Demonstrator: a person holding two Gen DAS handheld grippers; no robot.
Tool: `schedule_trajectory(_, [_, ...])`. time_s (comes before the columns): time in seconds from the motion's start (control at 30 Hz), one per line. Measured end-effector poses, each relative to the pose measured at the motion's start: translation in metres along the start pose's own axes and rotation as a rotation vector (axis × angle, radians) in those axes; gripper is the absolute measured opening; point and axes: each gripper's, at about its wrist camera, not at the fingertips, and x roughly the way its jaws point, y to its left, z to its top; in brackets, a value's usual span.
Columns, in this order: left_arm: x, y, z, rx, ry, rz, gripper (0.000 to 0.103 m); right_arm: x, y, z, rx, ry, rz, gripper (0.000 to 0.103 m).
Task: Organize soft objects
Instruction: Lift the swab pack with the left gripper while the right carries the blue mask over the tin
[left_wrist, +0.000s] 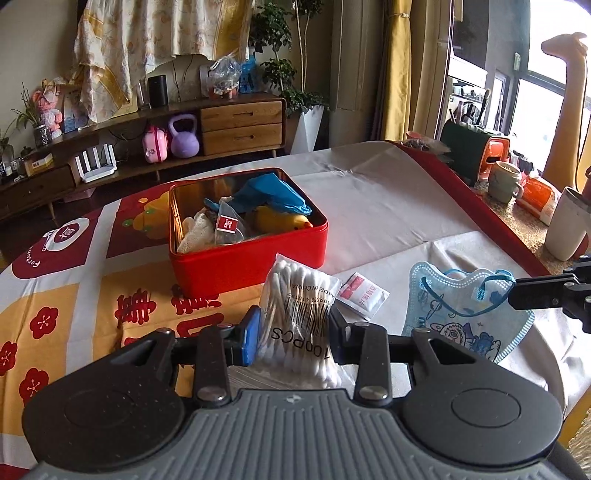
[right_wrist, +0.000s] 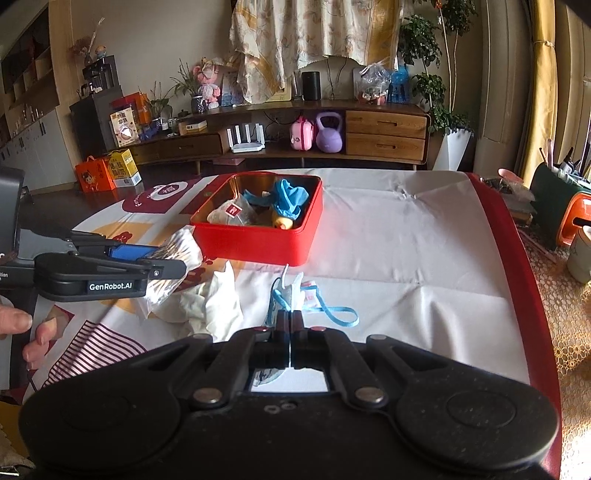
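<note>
My left gripper (left_wrist: 293, 332) is shut on a clear bag of cotton swabs (left_wrist: 297, 295) and holds it above the tablecloth, in front of the red tin (left_wrist: 247, 258). The tin holds a blue glove (left_wrist: 266, 194), a tea bag (left_wrist: 227, 225), a yellow toy and white cloth. My right gripper (right_wrist: 290, 319) is shut on a child's blue face mask (right_wrist: 291, 295), which also shows in the left wrist view (left_wrist: 465, 314). The left gripper with the swab bag (right_wrist: 177, 254) shows at the left of the right wrist view. A small white sachet (left_wrist: 364, 295) lies beside the mask.
A crumpled white tissue (right_wrist: 214, 306) lies on the tablecloth left of the mask. Mugs (left_wrist: 504, 181) and a white cup (left_wrist: 565, 225) stand beyond the table's red right edge (left_wrist: 461, 184). A wooden sideboard (right_wrist: 332, 136) runs along the far wall.
</note>
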Motion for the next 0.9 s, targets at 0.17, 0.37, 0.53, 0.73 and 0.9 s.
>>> schedule_trajectory(0.17, [-0.005,0.008,0.012,-0.017,-0.005,0.000,0.036,-0.001,0.000,0.020,-0.009,-0.031,-0.007,0.000])
schedule_trajectory(0.37, [-0.006,0.023,0.029,-0.049,-0.016,0.002,0.036,0.002,0.000,0.046,-0.019,-0.062,-0.014,0.000])
schedule_trajectory(0.53, [-0.001,0.034,0.042,-0.058,-0.021,0.024,0.036,0.009,0.000,0.070,-0.020,-0.090,-0.020,0.000])
schedule_trajectory(0.73, [0.009,0.045,0.060,-0.044,-0.028,0.042,0.036,0.026,0.000,0.096,-0.026,-0.114,-0.017,0.000])
schedule_trajectory(0.9, [0.025,0.052,0.074,-0.024,-0.024,0.057,0.036,0.046,0.002,0.117,-0.039,-0.123,-0.014,0.000])
